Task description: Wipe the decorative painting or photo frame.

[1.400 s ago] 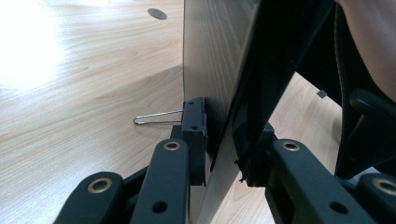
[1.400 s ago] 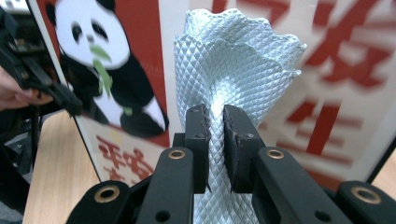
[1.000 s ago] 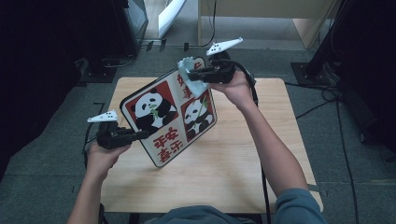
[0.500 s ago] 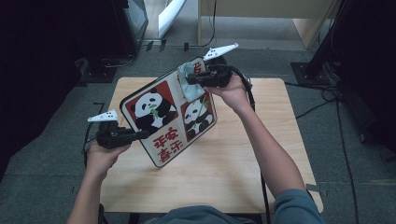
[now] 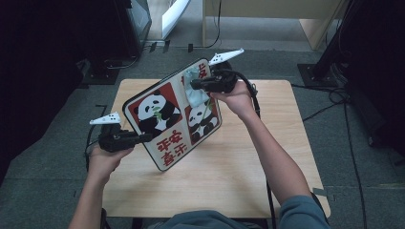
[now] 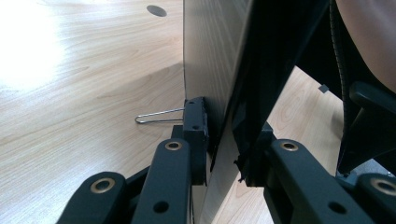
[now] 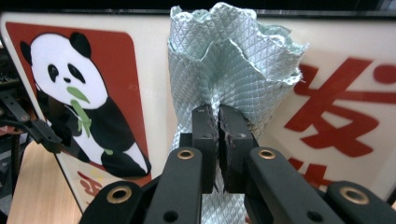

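Right gripper (image 5: 198,85) higher (cloth (image 7: 229,70) clamped)

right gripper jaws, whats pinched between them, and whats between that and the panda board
In the right gripper view, the right gripper pinches a pale green cloth. Nothing lies between cloth and panda board; the cloth seems pressed against it.

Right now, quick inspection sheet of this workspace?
Surface: wooden table, bare around the work.
Job's things: panda board held tilted above the table; pale green cloth pressed against its printed face.
Clutter: nothing seen.
Grippers: left gripper clamps the board's edge; right gripper shut on the cloth.
Cables: black cable trails from the right gripper along the forearm.
Surroundings: grey floor, dark equipment at both sides.
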